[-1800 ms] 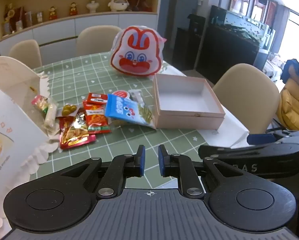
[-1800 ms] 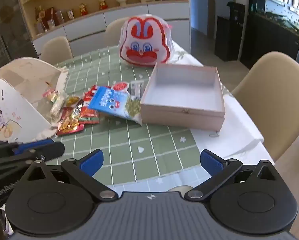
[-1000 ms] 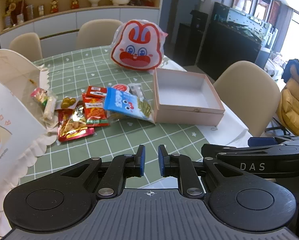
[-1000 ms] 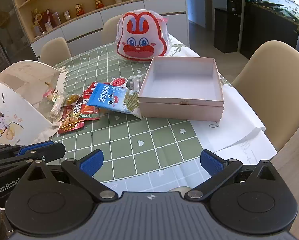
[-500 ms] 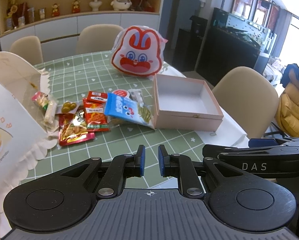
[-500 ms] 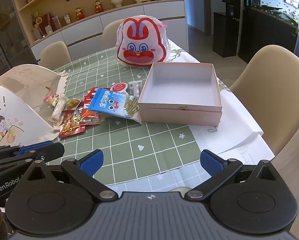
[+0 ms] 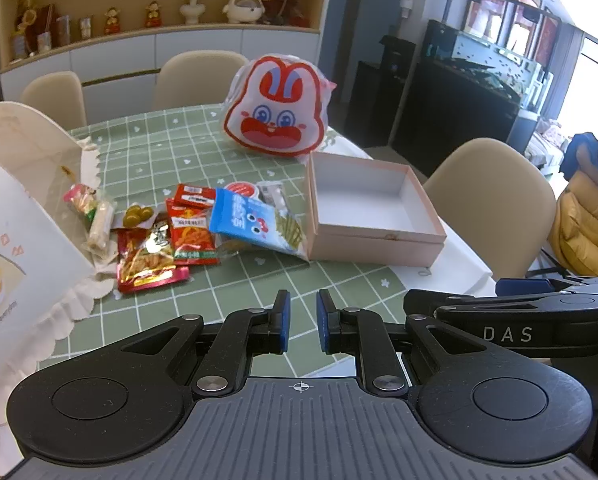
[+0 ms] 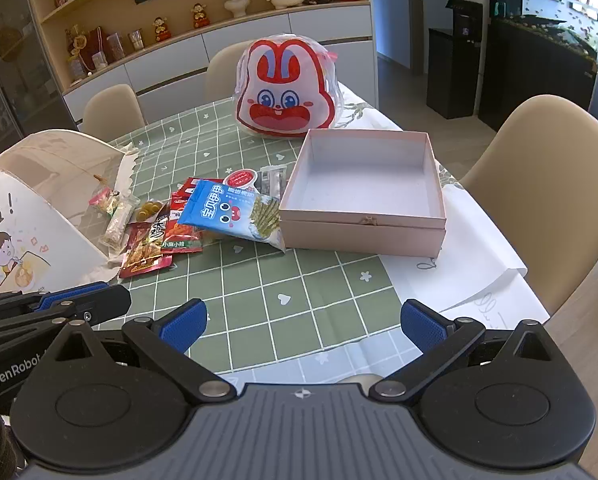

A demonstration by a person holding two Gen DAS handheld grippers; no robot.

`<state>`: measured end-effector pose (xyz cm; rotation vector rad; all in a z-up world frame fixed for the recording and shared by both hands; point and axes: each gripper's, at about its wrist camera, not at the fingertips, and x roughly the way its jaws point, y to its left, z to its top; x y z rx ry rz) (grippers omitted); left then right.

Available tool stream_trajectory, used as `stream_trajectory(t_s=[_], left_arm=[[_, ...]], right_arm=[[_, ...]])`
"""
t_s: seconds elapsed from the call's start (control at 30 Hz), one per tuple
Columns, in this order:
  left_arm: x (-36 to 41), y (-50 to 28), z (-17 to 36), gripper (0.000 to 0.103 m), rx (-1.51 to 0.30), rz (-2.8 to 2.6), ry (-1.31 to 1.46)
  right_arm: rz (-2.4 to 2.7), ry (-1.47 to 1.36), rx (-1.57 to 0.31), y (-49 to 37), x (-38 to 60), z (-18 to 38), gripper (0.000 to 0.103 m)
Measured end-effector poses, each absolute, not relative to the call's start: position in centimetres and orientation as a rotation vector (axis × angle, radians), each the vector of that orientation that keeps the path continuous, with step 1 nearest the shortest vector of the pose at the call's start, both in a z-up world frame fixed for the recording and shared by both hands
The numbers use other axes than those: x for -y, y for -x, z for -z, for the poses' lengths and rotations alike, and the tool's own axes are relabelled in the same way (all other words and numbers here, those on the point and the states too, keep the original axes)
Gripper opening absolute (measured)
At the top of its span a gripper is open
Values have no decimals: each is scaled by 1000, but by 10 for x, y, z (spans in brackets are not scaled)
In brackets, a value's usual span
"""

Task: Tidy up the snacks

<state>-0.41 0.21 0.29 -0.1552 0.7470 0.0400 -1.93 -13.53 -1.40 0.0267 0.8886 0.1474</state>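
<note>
Two grippers hover, nothing moved

Both views match the earlier frames. Left gripper jaws nearly pressed together, right gripper jaws spread, over bare green checked surface. Snack packets touch the open pink cardboard box at its nine o'clock.

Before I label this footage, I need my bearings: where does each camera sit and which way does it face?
Left wrist: rides on the left claw, nearly shut, low over the table's near edge, facing the snack pile and pink box; the right claw's side shows at right.
Right wrist: rides on the right claw, wide open, facing the same box; the left claw's tips show at lower left.
Shared: box, blue snack bag, rabbit bag, green checked tablecloth.
</note>
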Motion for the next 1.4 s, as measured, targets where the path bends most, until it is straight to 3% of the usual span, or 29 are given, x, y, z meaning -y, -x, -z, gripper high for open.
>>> stream_trajectory(t_s=[1.07,1.4], left_arm=[[-18,0,9,18,-784,-64,197],[-53,-18,31,18,-849,-140,233]], right_arm=[[-145,1,-911,10,126,26,103],[-231,155,-741,-12,97,51,103]])
